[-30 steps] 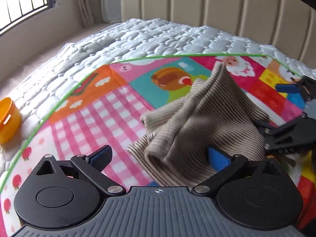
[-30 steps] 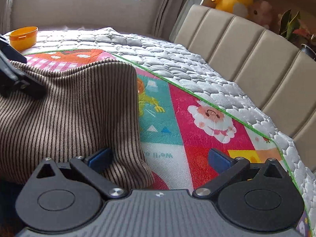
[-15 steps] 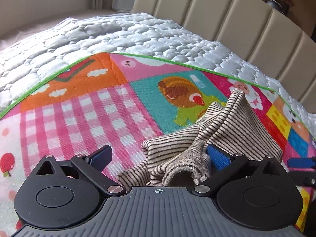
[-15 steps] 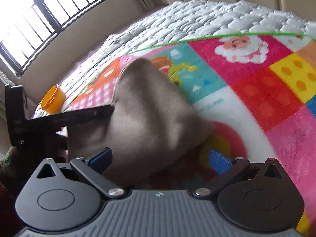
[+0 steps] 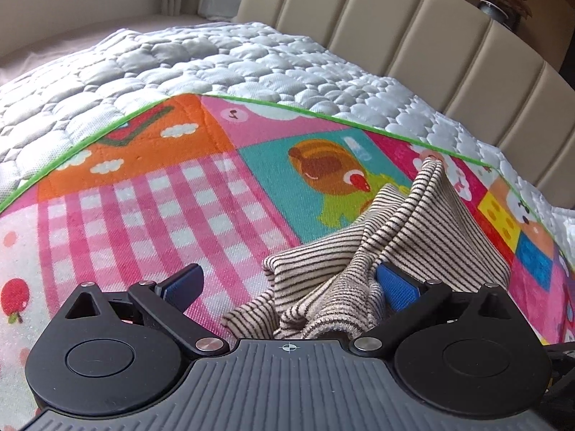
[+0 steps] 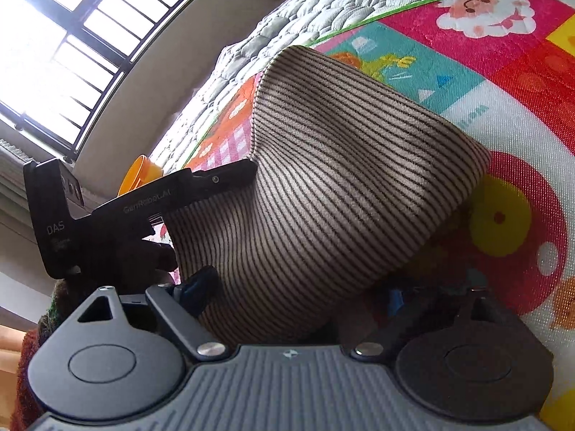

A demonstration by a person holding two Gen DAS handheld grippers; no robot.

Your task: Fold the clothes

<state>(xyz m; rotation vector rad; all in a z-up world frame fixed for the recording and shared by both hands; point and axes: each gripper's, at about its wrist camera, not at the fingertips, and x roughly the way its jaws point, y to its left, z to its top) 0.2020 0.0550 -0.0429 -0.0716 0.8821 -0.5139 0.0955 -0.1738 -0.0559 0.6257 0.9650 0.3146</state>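
Striped garment (image 5: 413, 237) bunched on colourful play mat (image 5: 151, 194). Left gripper (image 5: 287, 283) spread, cloth between. Right gripper (image 6: 298, 291) spread, jaws just been closing, garment between them.

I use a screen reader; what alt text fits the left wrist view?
A striped beige garment lies bunched on a colourful cartoon play mat, between the wide-open fingers of the left hand-held gripper. Behind are a quilted white bedcover and a padded beige headboard.
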